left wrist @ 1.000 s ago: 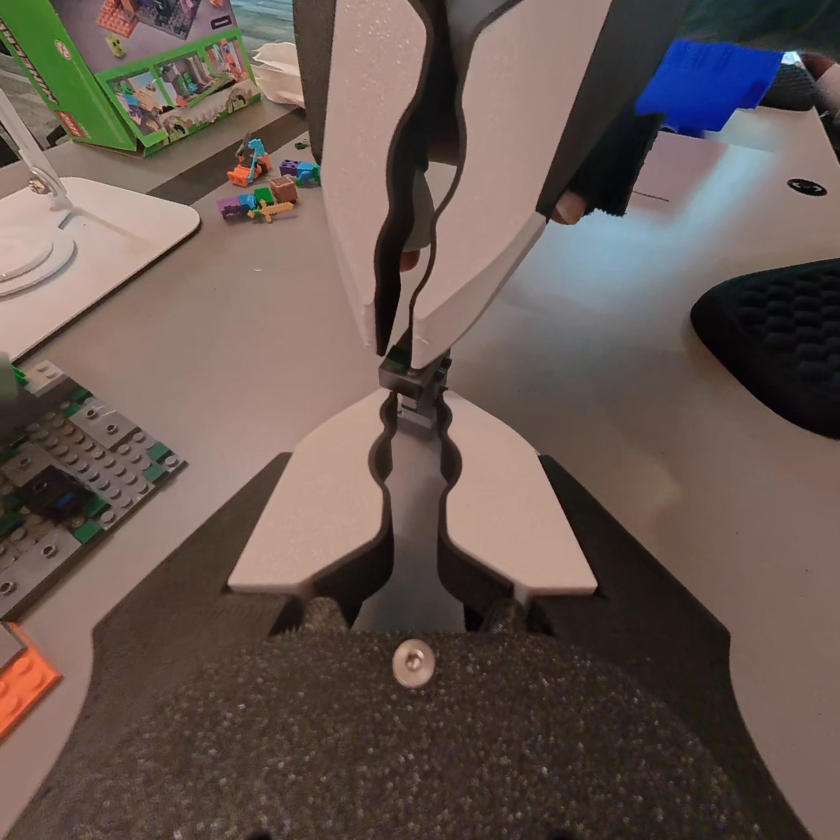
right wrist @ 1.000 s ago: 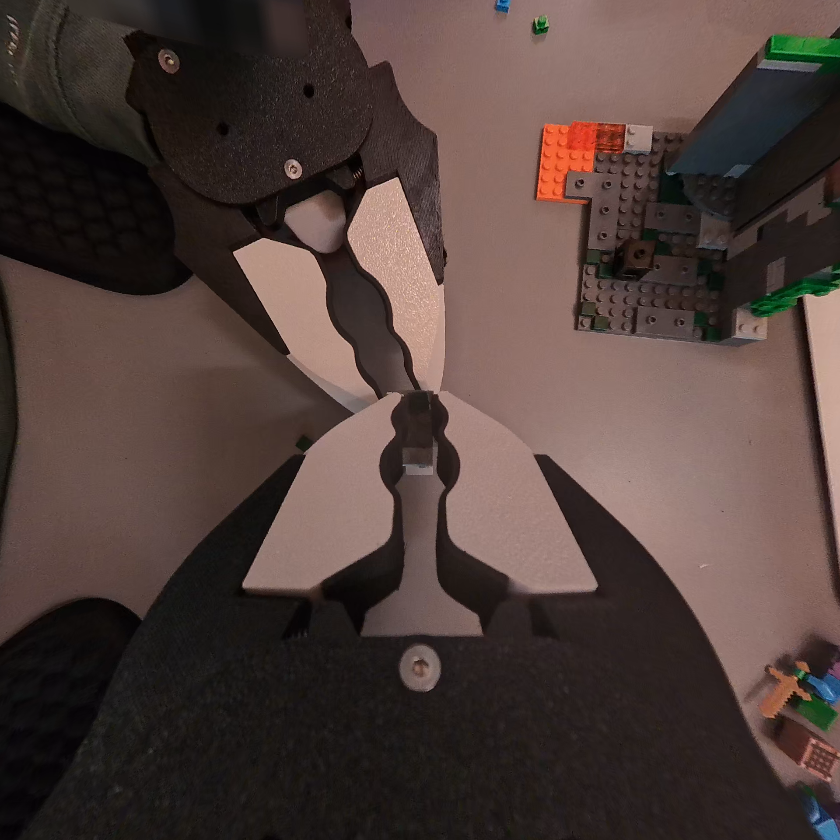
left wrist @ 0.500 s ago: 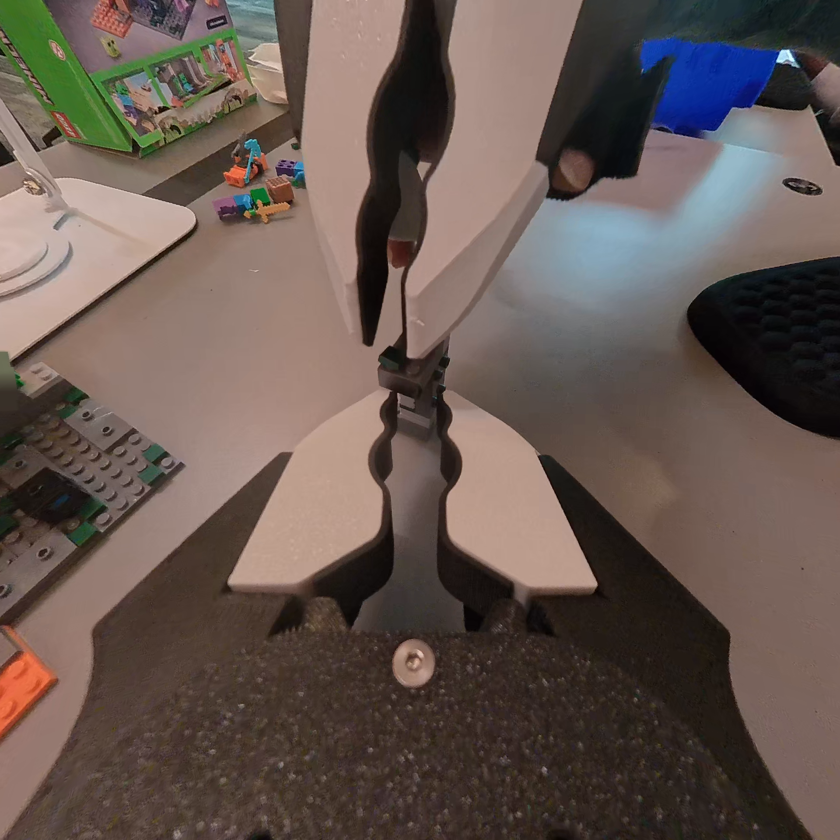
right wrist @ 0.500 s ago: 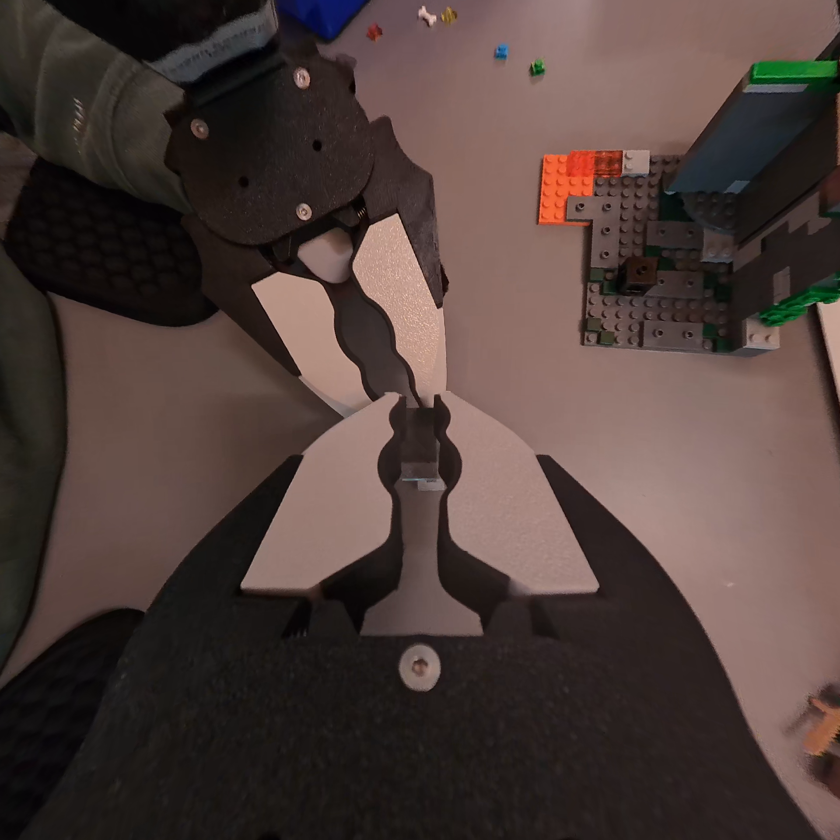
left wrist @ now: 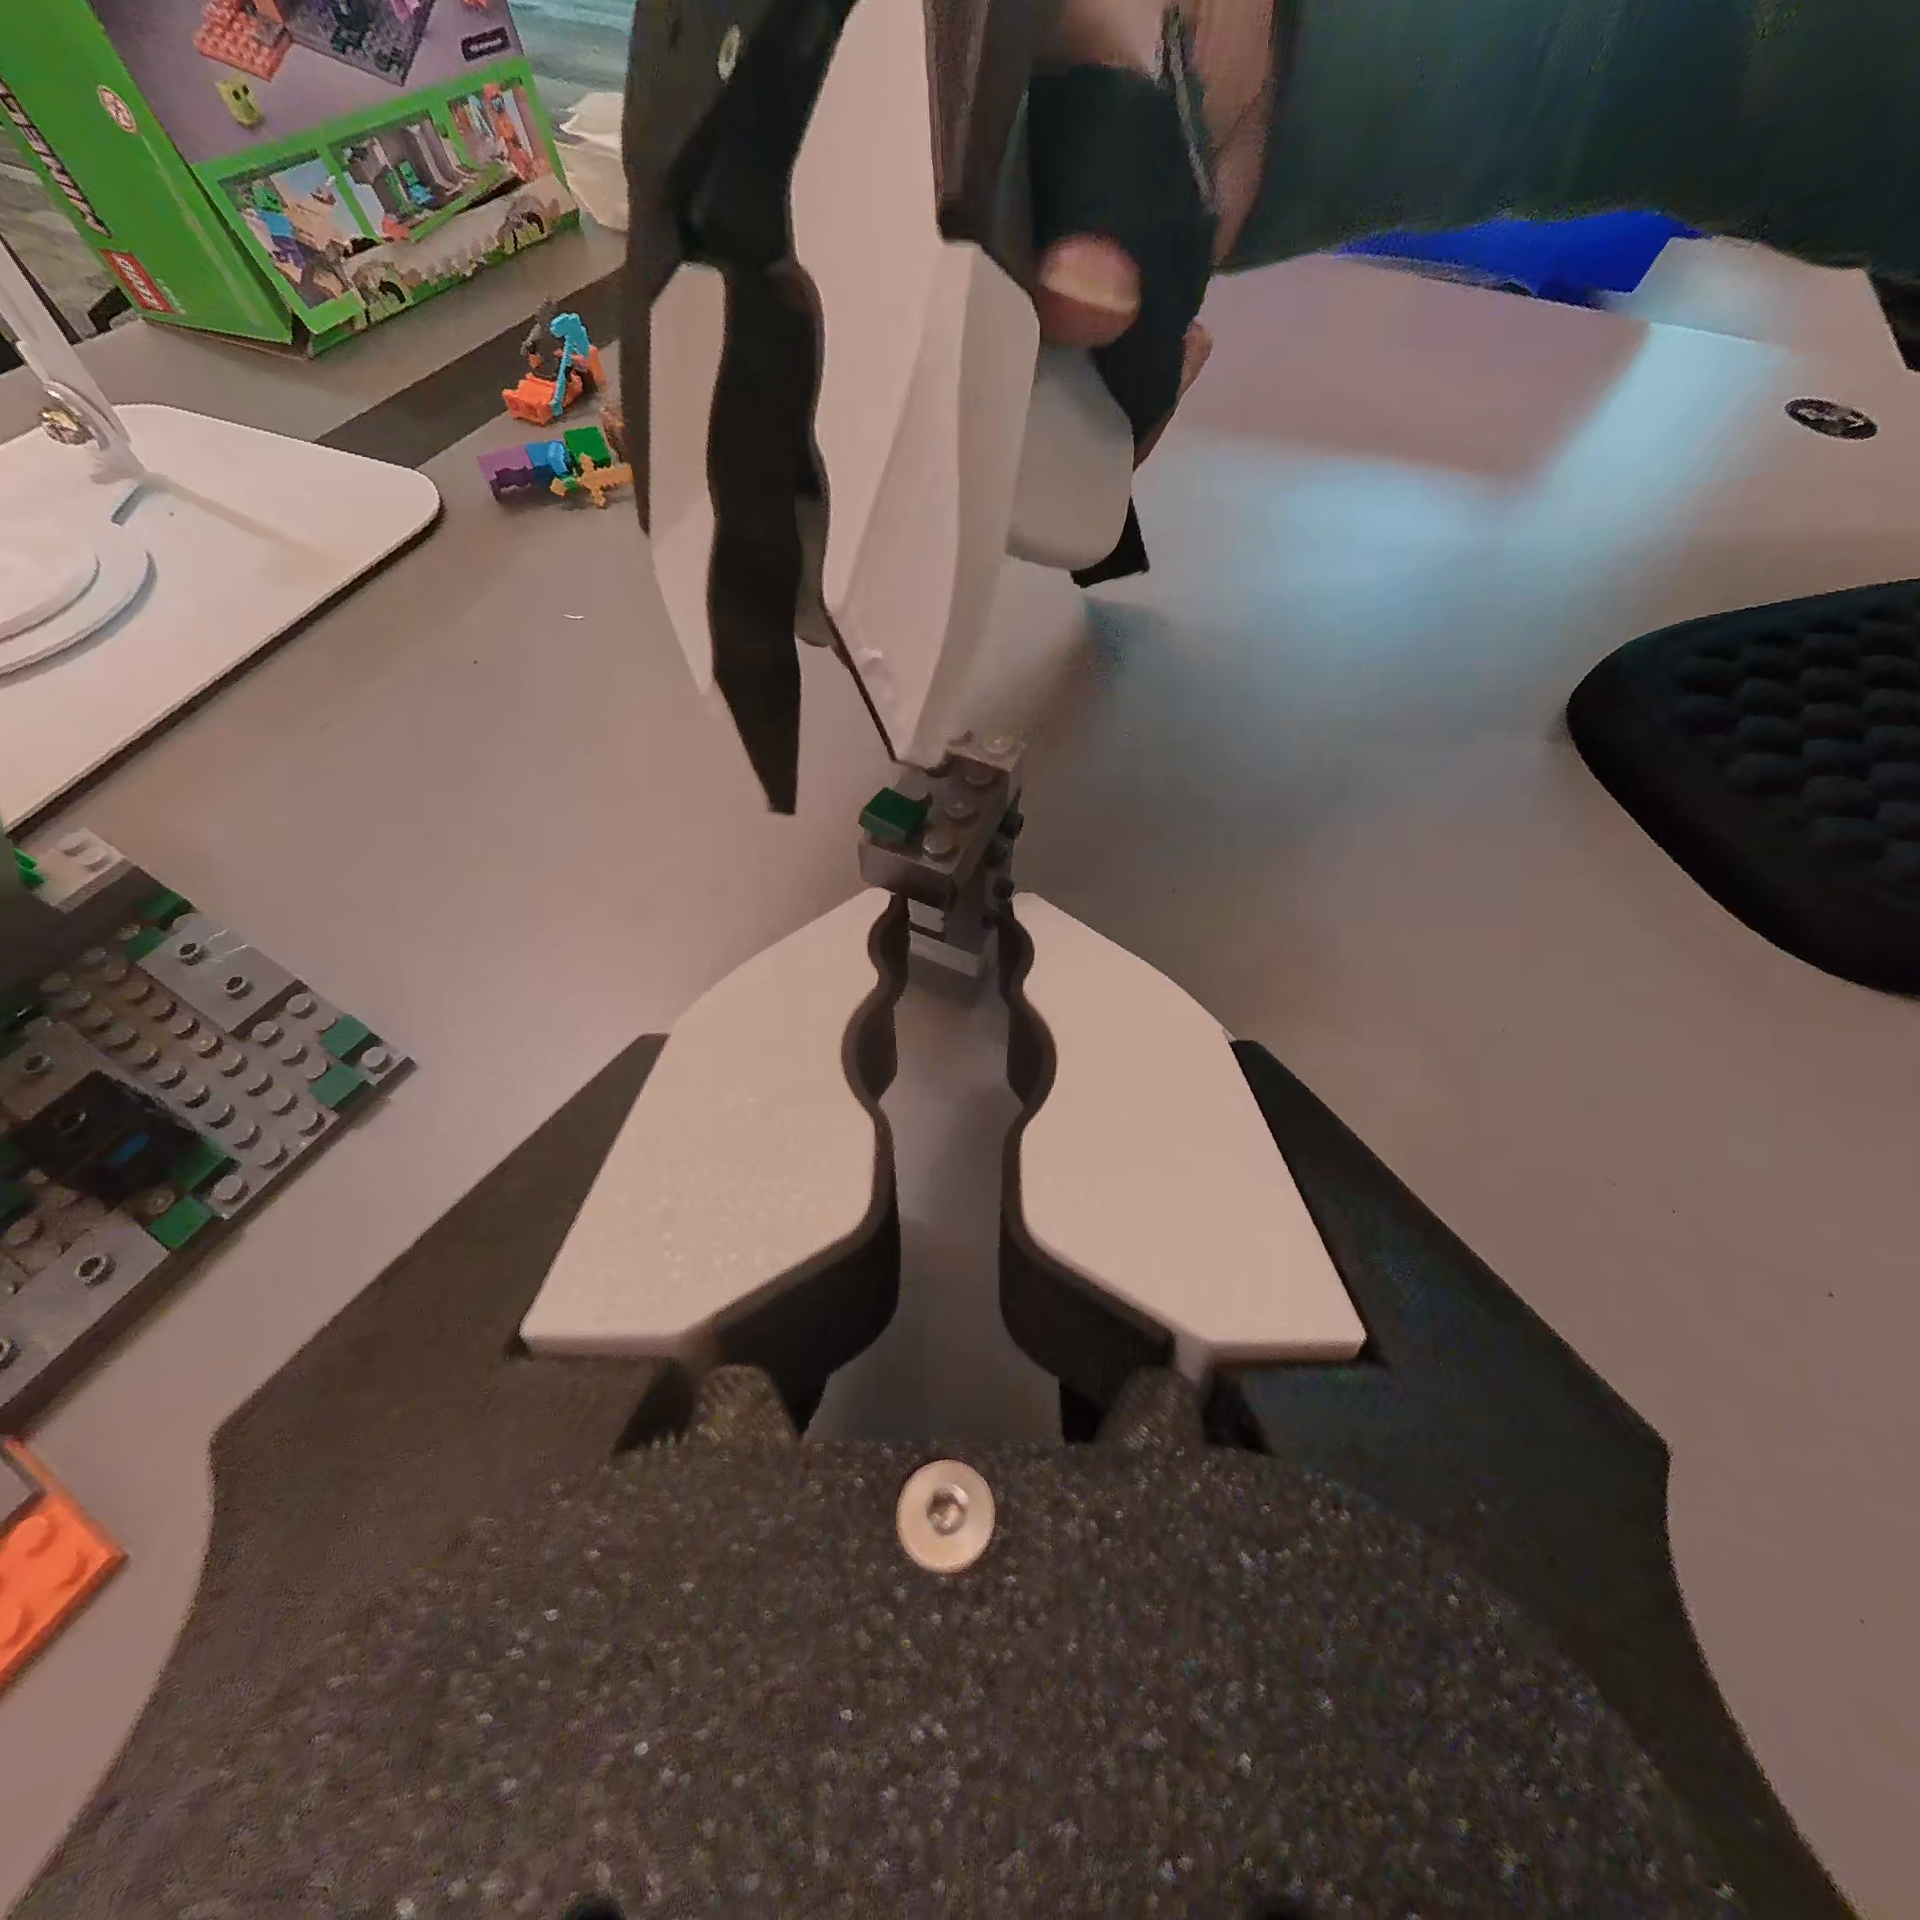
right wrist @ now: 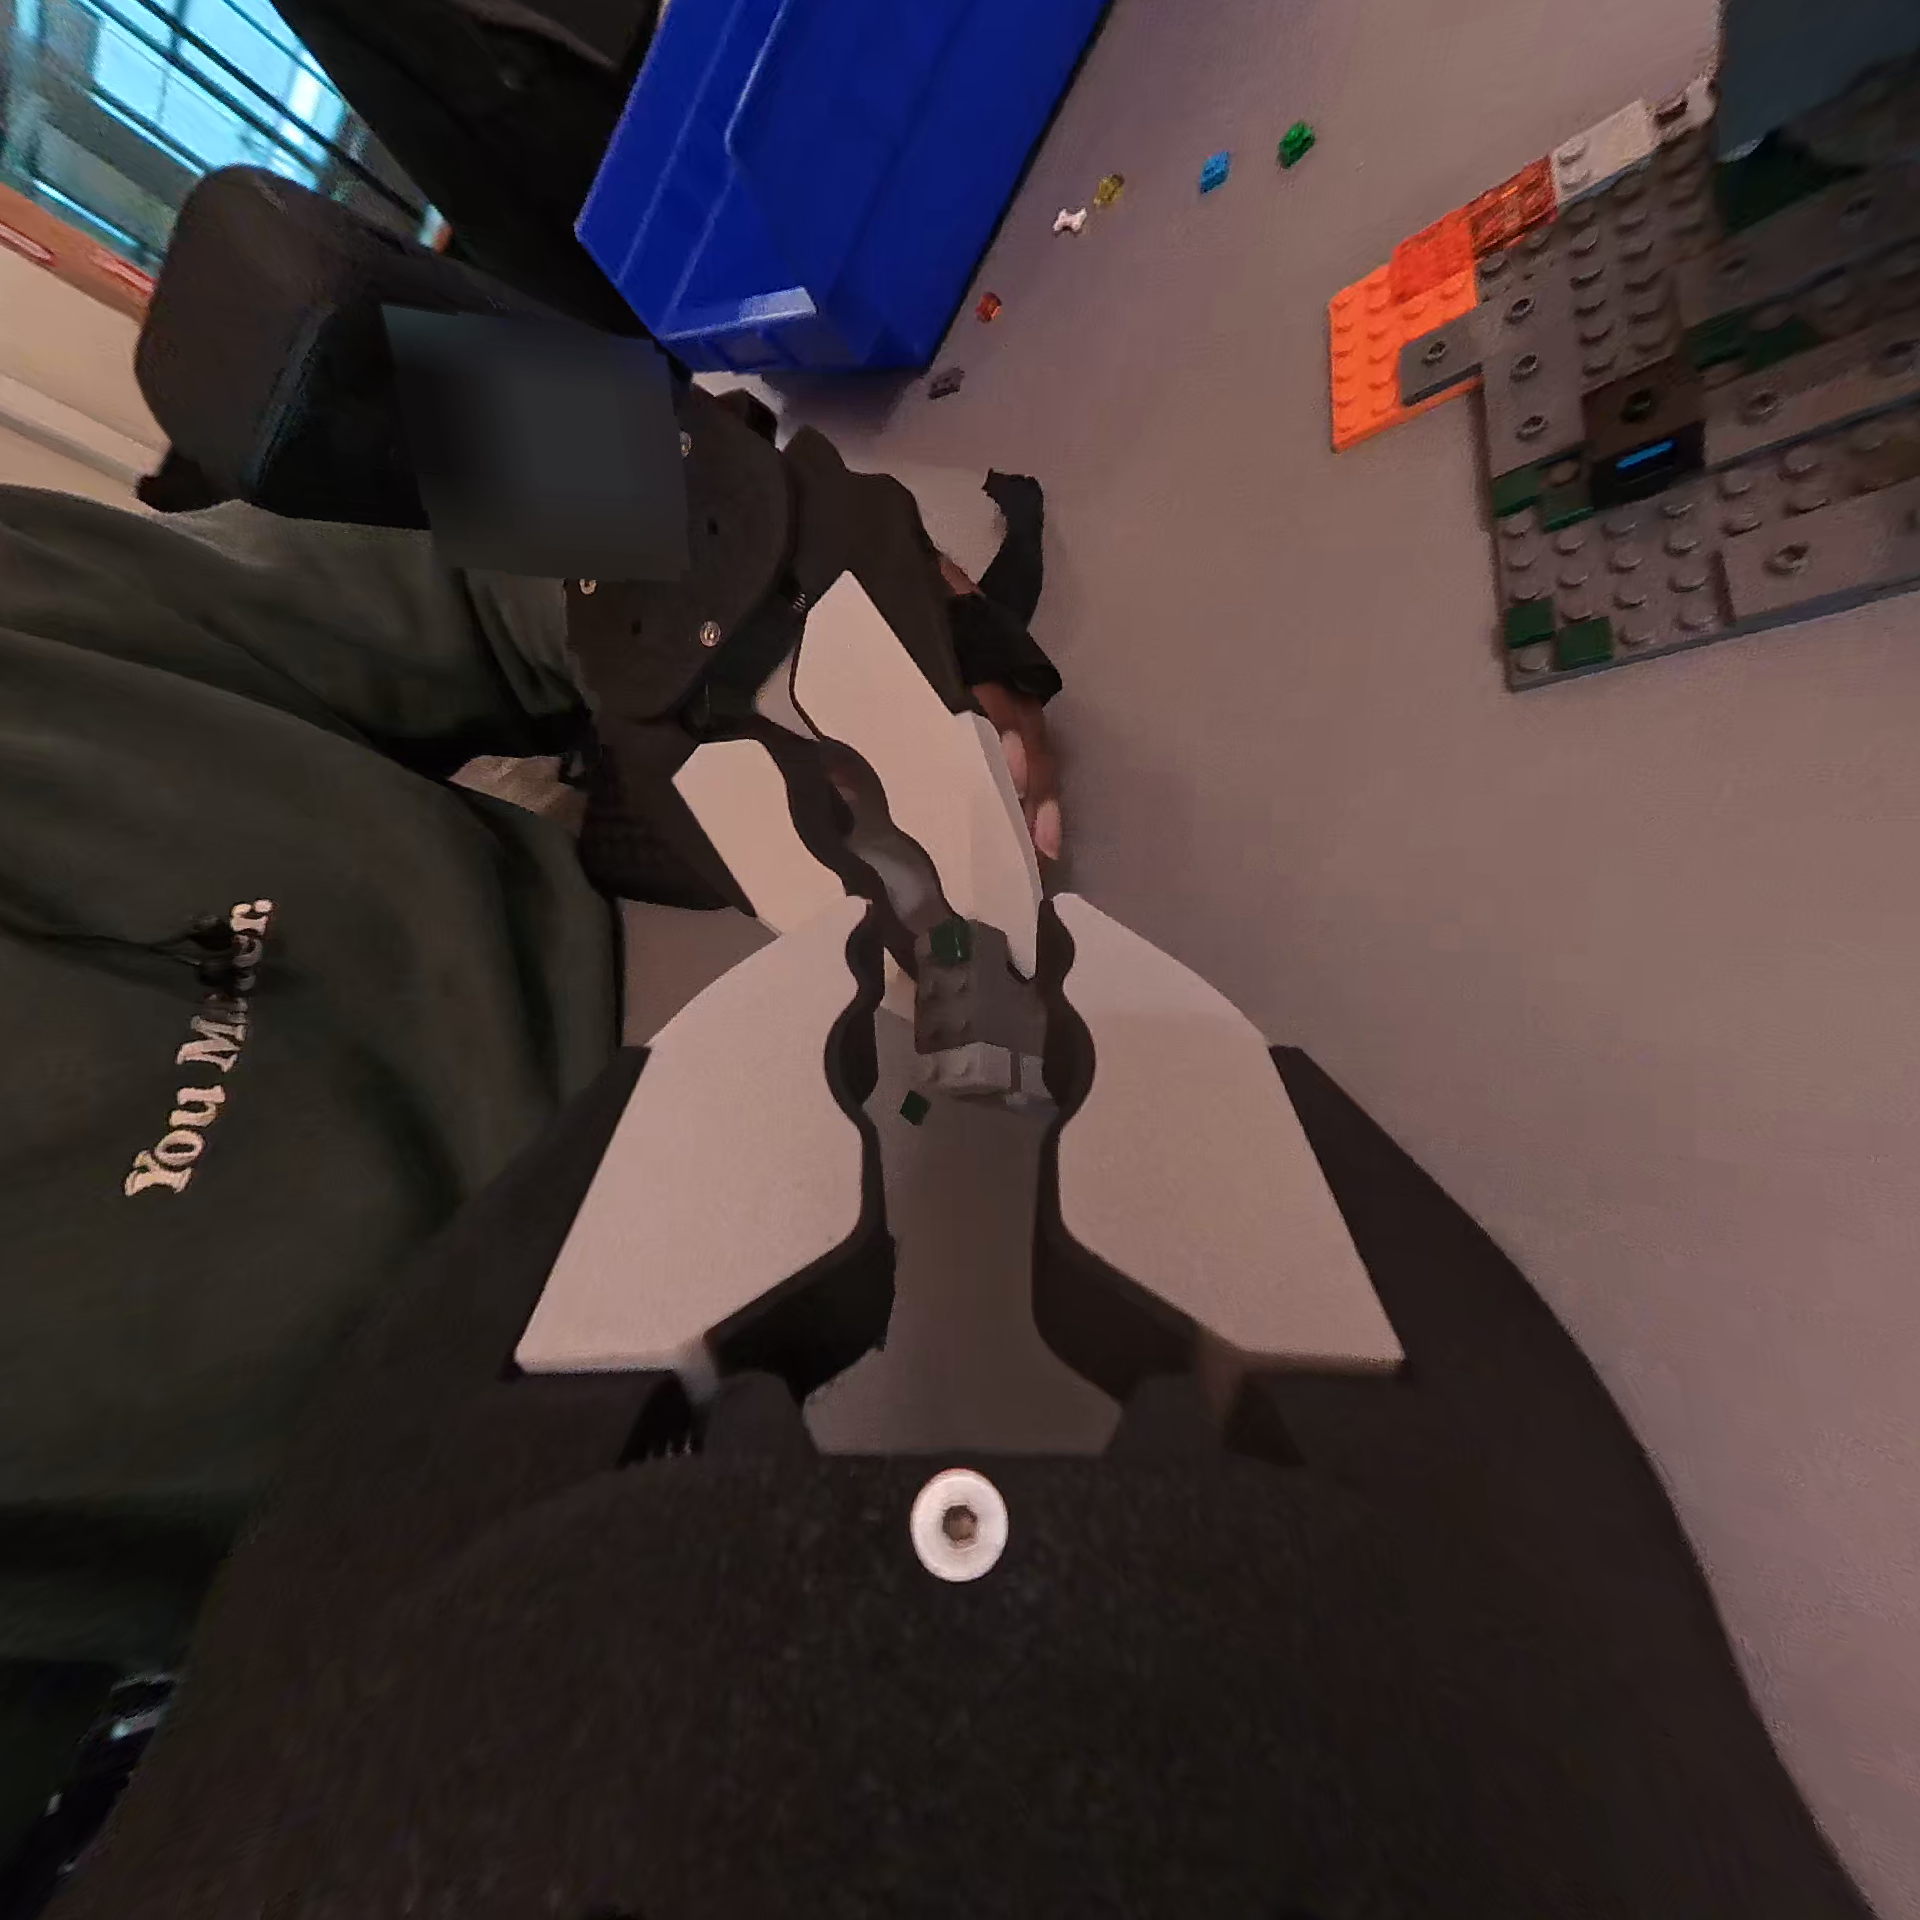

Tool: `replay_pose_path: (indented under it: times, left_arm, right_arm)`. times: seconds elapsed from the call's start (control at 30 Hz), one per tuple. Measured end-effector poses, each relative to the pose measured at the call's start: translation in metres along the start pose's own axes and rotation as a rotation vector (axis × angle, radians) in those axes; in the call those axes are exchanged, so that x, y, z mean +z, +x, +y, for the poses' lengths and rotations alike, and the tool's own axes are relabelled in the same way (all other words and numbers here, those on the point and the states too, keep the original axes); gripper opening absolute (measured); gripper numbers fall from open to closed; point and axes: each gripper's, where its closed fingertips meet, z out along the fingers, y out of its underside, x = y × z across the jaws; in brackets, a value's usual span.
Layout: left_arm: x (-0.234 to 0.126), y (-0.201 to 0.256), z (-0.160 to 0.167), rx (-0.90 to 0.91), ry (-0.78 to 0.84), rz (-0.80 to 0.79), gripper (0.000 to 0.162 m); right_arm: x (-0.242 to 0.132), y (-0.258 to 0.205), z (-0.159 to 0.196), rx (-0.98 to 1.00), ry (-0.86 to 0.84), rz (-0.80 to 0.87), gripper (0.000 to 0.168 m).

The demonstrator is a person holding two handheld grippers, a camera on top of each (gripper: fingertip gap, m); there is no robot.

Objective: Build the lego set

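While left gripper (left wrist: 943, 920) jaws clamp small grey-and-green brick assembly (left wrist: 943, 842) steady at frame centre, right gripper (right wrist: 951, 925) jaws gape, releasing.

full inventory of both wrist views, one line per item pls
Small brick assembly: one, grey with a dark green piece on top, held between the left fingers.
Baseplate build: one, grey with green and orange parts, on the table.
Set box: one, green, far left of the table.
Loose figures and bricks: a small cluster, mixed colours, near the box.
Tiny loose pieces: several, mixed colours, beside the bin.
Bin: one, blue, far end.
White stand base: one, left edge.
Black mesh pad: one, right.
Table: grey.
Left gripper: shut on the assembly.
Right gripper: open, one finger touching the assembly.
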Motion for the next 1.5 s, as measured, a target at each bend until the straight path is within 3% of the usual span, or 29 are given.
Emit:
replay_pose_path:
  times: [0.47,1.5]
  left_arm:
    - [0.000,0.000,0.000,0.003,-0.001,-0.004,0.016]
    - [0.001,0.002,0.001,0.019,-0.007,0.005,0.017]
  right_arm:
    - [0.010,0.002,0.014,0.076,-0.008,-0.112,0.030]
    - [0.013,0.002,0.014,0.042,-0.047,-0.085,0.029]
